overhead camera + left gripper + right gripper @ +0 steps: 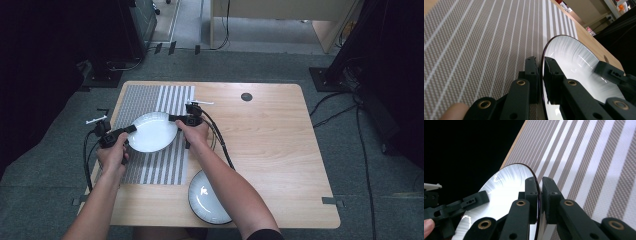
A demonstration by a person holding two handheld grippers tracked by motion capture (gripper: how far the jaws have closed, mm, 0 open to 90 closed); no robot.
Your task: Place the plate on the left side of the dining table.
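The left gripper (131,129) is gripping the left edge of the white plate (153,132), with its two black jaws closed tight on the thin dark rim, one jaw above the plate and one under it; the left gripper view is showing the rim (541,75) pinched between them. The plate is hanging between the two grippers, over the striped placemat (175,165), and I cannot tell if its underside is touching the mat. In my judgement the person is taking it by two opposite edges because the plate is wide, smooth and shallow, so one thin grip alone could let it tilt or slip. The right gripper (173,119) is holding the opposite edge in the same way, its jaws also closed on the rim (539,195), and in the right gripper view the left gripper (477,198) is appearing across the white surface of the plate. Nearer to the person than the right gripper, well apart from it, a second plate with a dark rim (192,202) is lying at the near edge of the wooden table (270,145), partly under the right forearm.
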